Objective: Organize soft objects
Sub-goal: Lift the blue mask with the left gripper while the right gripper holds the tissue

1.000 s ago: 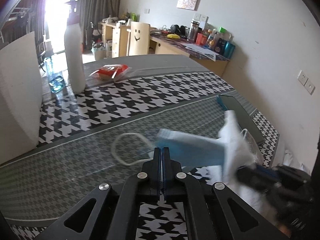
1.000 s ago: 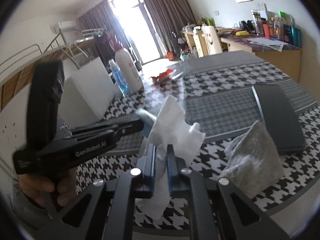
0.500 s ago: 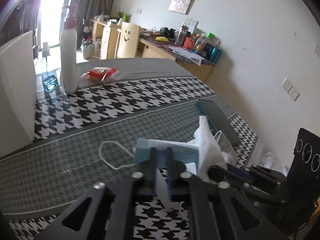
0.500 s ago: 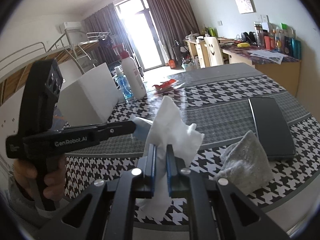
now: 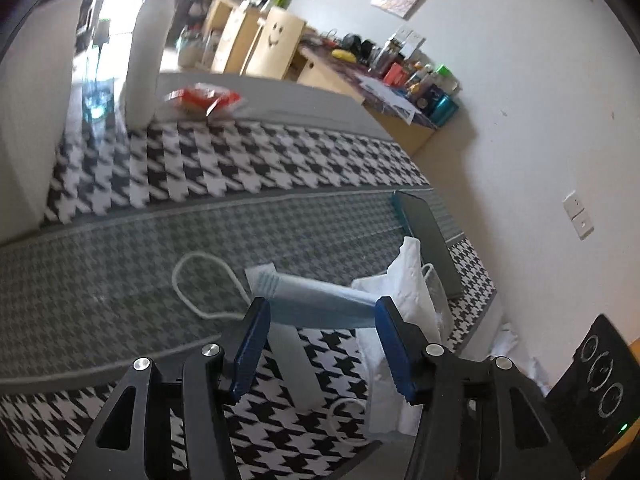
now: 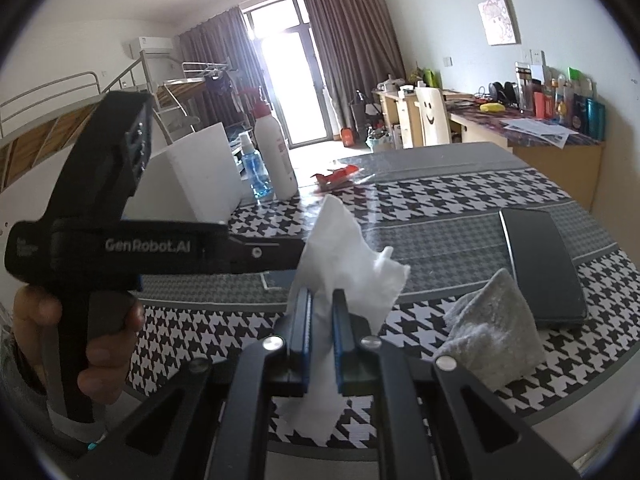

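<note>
The left gripper [image 5: 320, 312] is wide apart above the blue face mask [image 5: 316, 304] lying on the bench [image 5: 120, 256], low in the frame. The right gripper [image 6: 320, 304] pinches a white tissue [image 6: 344, 248], beside a gray cloth [image 6: 492, 332].

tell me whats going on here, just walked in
A person is tidying soft things on a houndstooth-patterned table with two handheld grippers. The right gripper is shut on a white tissue, holding it up off the table. The left gripper is open, its jaws spread apart just short of a blue face mask lying on the table. A crumpled grey cloth sits untouched by a dark flat case.
</note>
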`<state>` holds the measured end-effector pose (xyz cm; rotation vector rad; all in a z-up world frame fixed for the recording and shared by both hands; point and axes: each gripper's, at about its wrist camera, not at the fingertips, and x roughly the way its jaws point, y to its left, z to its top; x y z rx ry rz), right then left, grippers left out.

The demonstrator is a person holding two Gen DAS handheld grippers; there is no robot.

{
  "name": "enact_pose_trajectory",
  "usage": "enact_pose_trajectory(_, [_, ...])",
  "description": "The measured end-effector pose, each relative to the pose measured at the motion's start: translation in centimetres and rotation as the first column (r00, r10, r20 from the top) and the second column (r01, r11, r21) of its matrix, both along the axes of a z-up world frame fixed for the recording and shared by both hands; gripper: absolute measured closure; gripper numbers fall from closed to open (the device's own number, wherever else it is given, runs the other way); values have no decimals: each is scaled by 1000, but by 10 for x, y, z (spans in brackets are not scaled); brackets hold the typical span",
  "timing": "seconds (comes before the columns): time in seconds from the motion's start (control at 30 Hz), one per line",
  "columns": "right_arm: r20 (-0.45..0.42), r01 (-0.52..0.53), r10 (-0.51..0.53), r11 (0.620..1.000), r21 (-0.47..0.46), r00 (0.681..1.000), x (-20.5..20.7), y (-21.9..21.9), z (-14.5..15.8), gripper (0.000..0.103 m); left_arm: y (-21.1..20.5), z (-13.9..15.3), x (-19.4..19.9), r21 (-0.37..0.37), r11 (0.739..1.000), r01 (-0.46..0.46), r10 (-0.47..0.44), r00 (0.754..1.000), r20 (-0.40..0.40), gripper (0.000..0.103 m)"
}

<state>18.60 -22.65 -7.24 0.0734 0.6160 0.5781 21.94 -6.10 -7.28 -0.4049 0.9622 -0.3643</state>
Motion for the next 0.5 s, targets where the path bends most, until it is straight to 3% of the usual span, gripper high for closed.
enact_pose_trajectory(0.1, [-1, 0, 0, 1000, 0, 1000, -1, 0, -2, 91, 2, -4, 2, -21, 1000, 1, -2, 999, -39, 47])
enact_pose_trajectory(0.27, [3, -13, 13, 1000, -1, 1000, -4, 1, -3, 91, 4, -23, 17, 68, 995, -75, 82, 990, -111, 49])
enact_pose_trajectory(0.33, [7, -25, 25, 1000, 3, 1000, -7, 2, -2, 91, 2, -31, 22, 65, 996, -58, 67, 986, -150, 67])
enact_pose_trajectory(0.4, [8, -25, 25, 1000, 1, 1000, -8, 2, -3, 91, -1, -35, 24, 66, 997, -44, 54, 985, -166, 73])
enact_pose_trajectory(0.5, [3, -25, 25, 1000, 0, 1000, -8, 1, -5, 91, 2, -37, 26, 76, 995, -69, 80, 985, -152, 90])
